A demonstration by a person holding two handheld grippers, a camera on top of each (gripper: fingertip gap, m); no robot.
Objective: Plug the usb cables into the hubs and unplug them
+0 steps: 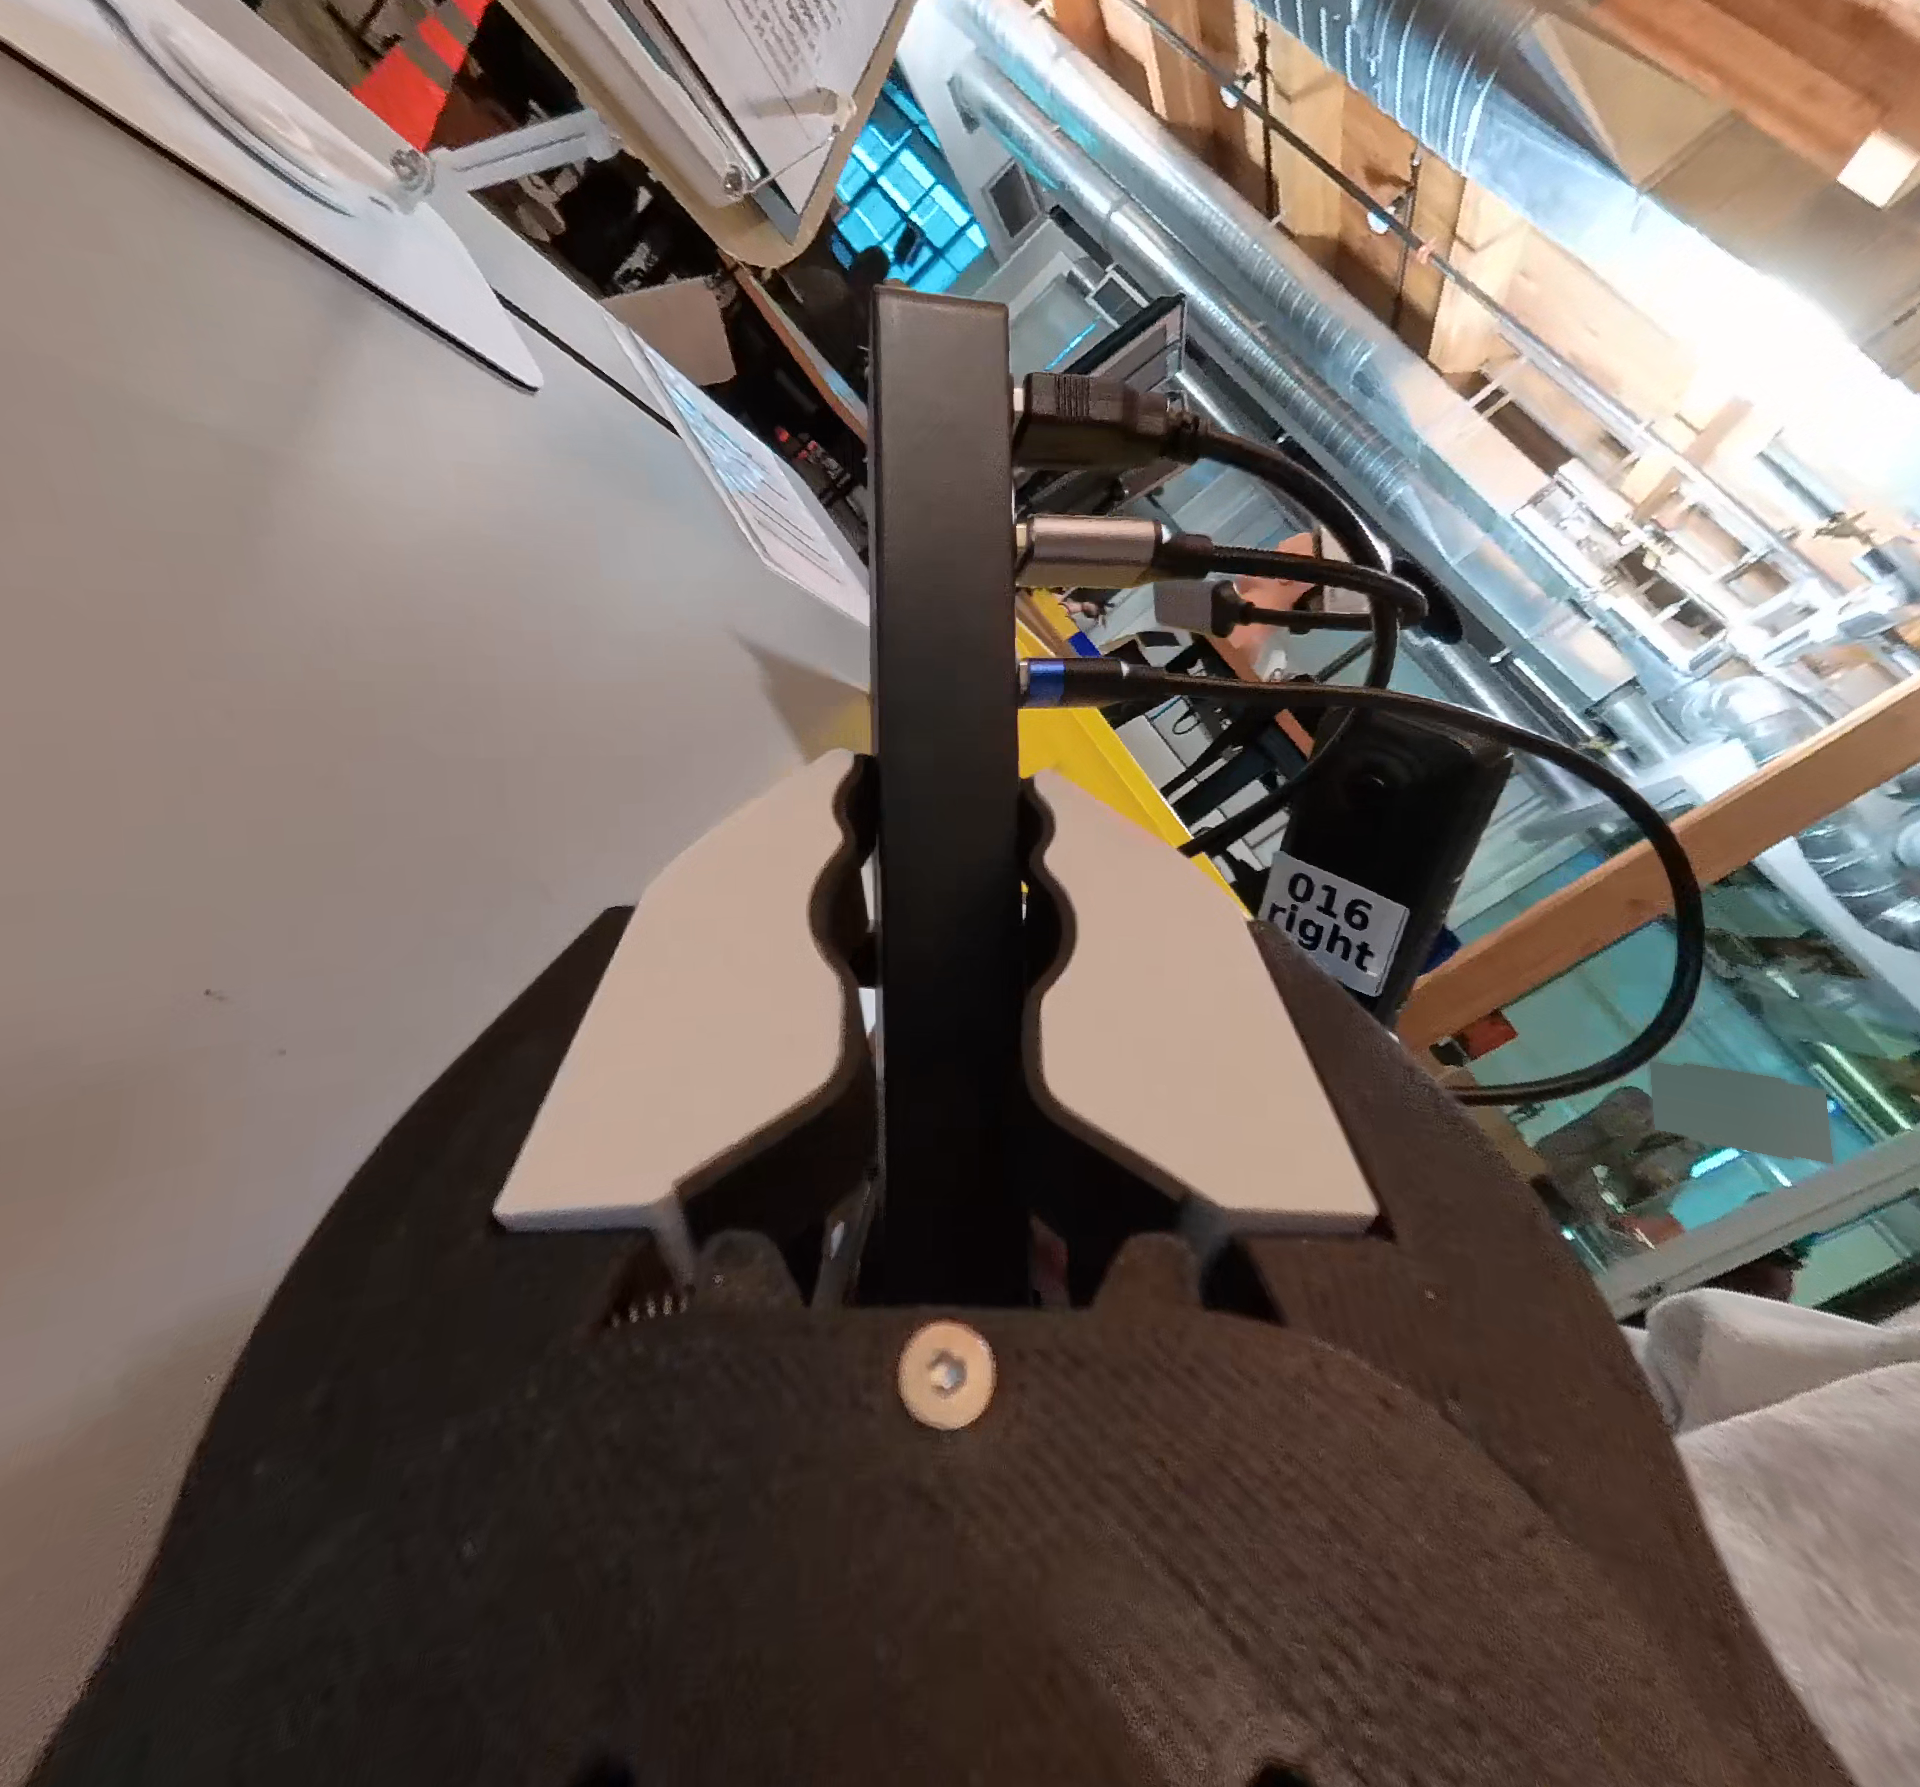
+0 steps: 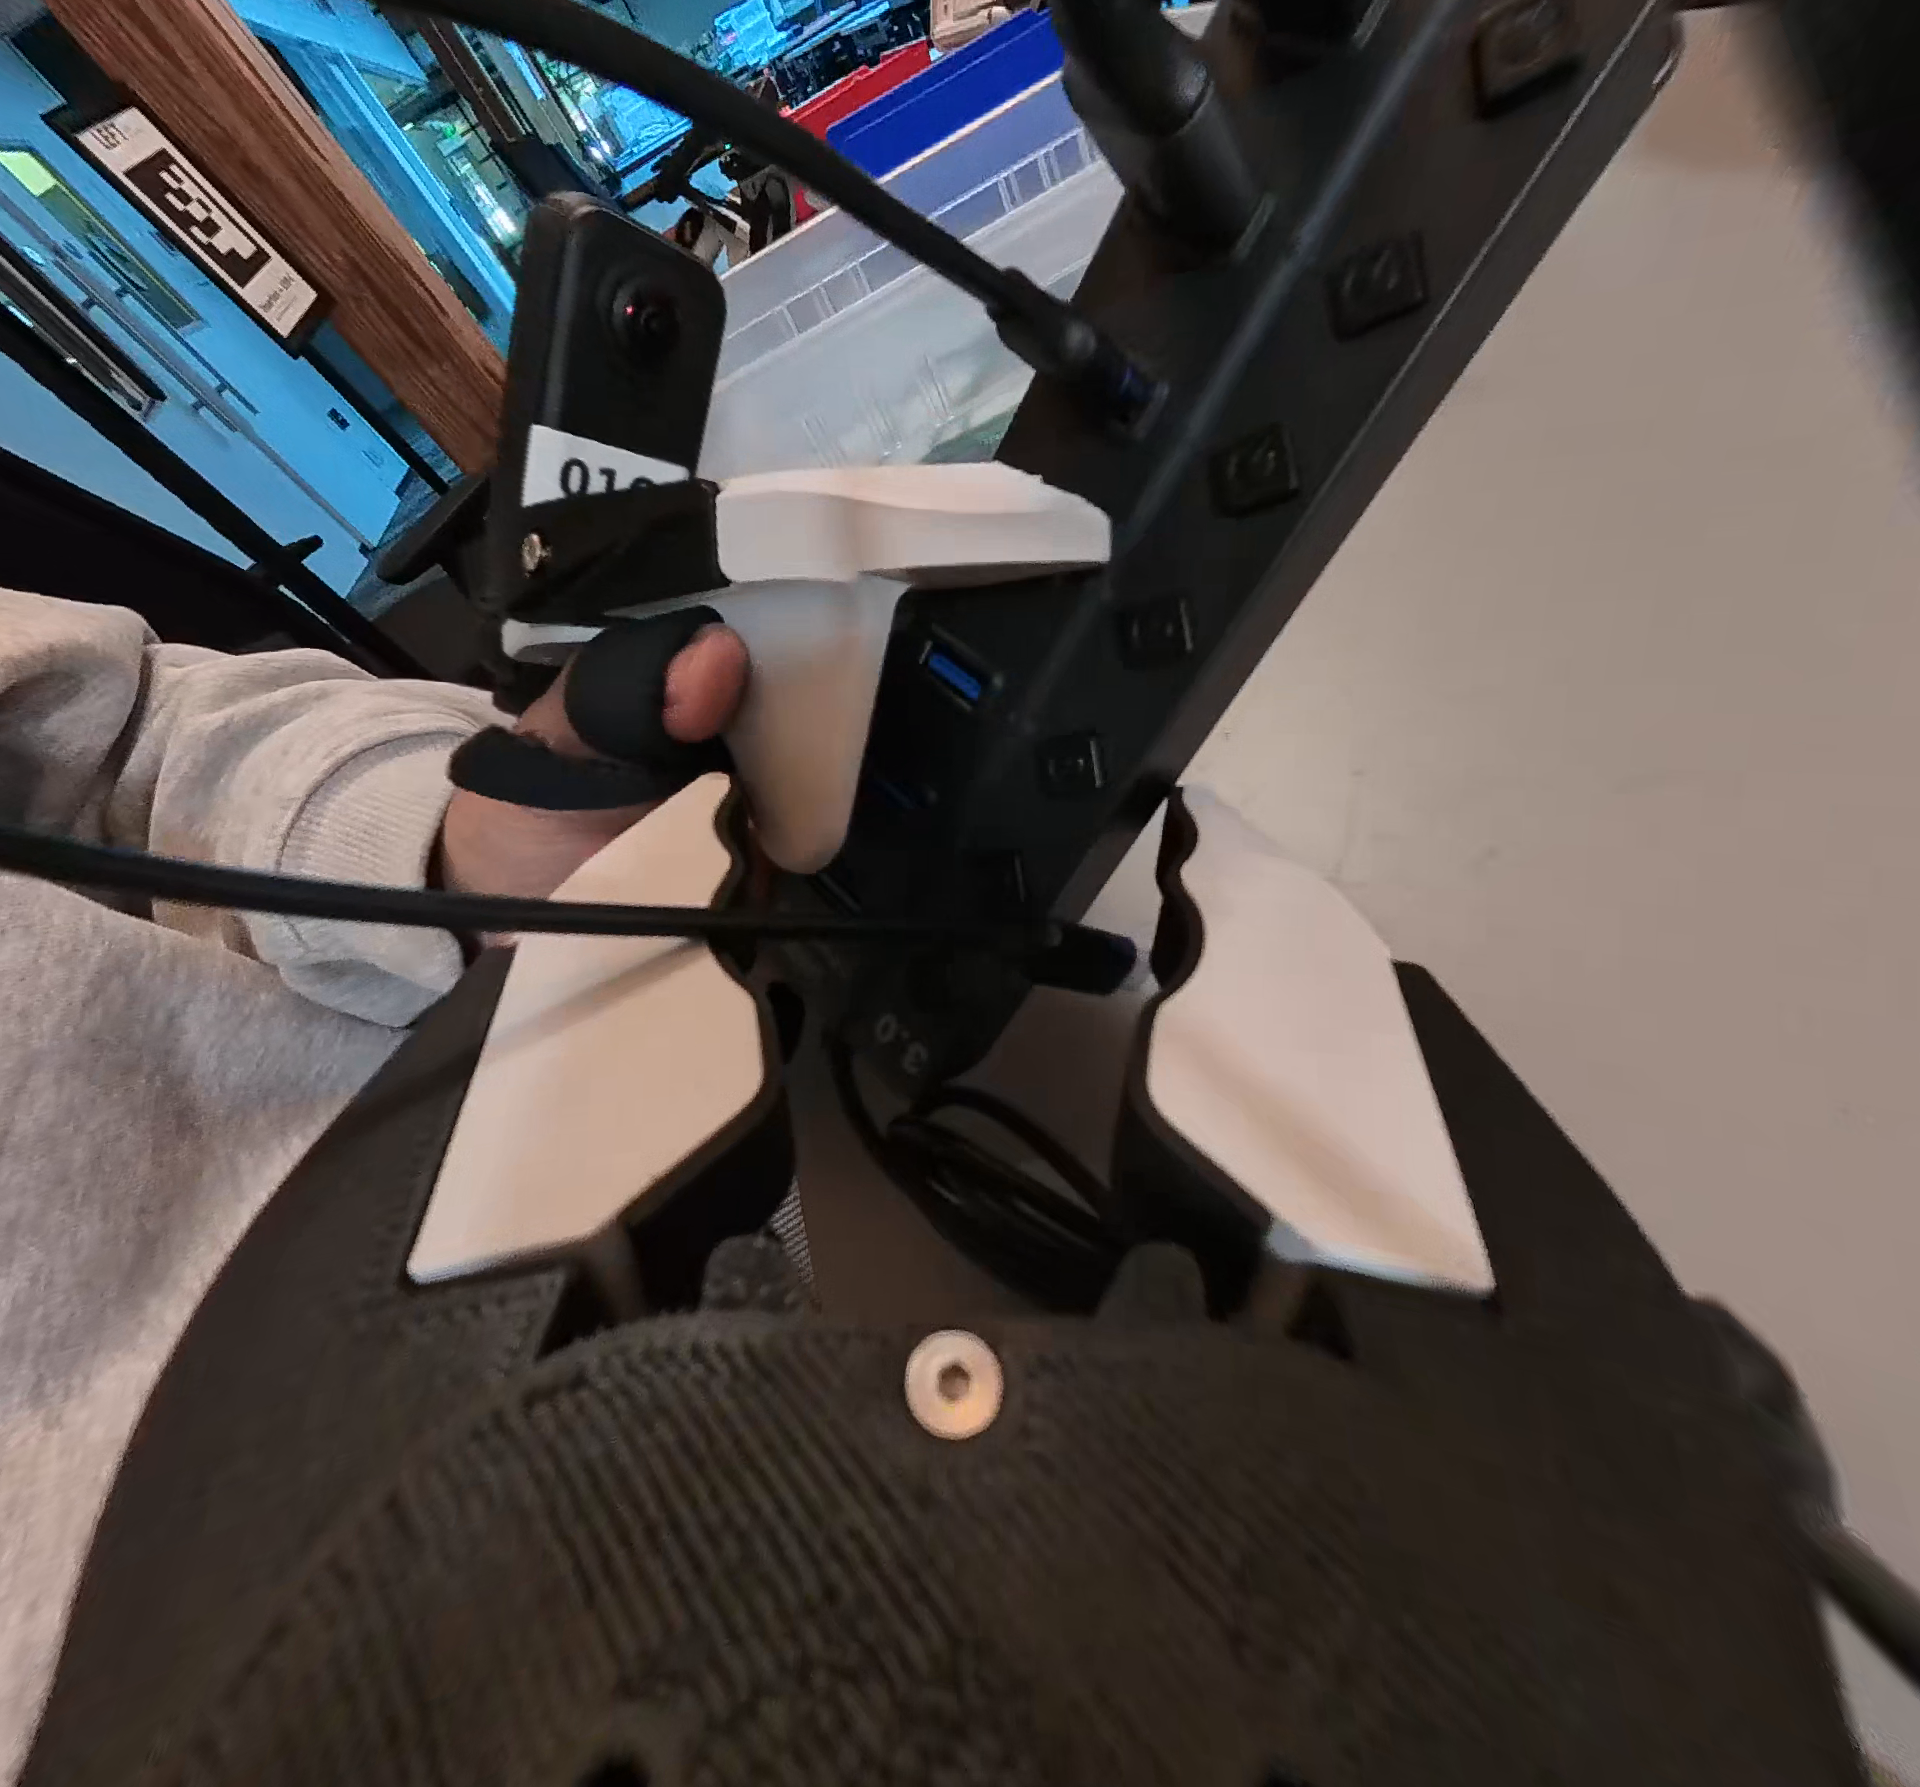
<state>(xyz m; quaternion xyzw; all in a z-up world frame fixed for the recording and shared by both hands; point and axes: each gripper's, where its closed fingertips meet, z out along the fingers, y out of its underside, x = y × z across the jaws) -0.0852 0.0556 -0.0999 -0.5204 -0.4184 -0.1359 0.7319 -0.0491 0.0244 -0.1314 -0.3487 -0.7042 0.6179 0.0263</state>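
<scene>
In the left wrist view my left gripper (image 1: pixel 940 792) is shut on a long black USB hub (image 1: pixel 940 511), held edge-on and upright. Three cables are plugged into its right side: a black plug (image 1: pixel 1091 418), a grey metal plug (image 1: pixel 1091 548) and a blue-ringed plug (image 1: pixel 1060 683). In the right wrist view the hub (image 2: pixel 1351 366) slants down into the gap of my right gripper (image 2: pixel 956 854), whose jaws stand apart. A thin black cable ends in a small plug (image 2: pixel 1081 948) between them, near the right finger. Whether it sits in a port I cannot tell.
The hub is held above a white table (image 1: pixel 260 698). A monitor base (image 1: pixel 447 283) and a paper sheet (image 1: pixel 748 470) lie at its far edge. A grey-sleeved hand (image 2: pixel 582 761) holds the left gripper. A clear plastic bin (image 2: pixel 883 335) stands behind. My right fingertips sit around 5 cm from my left ones.
</scene>
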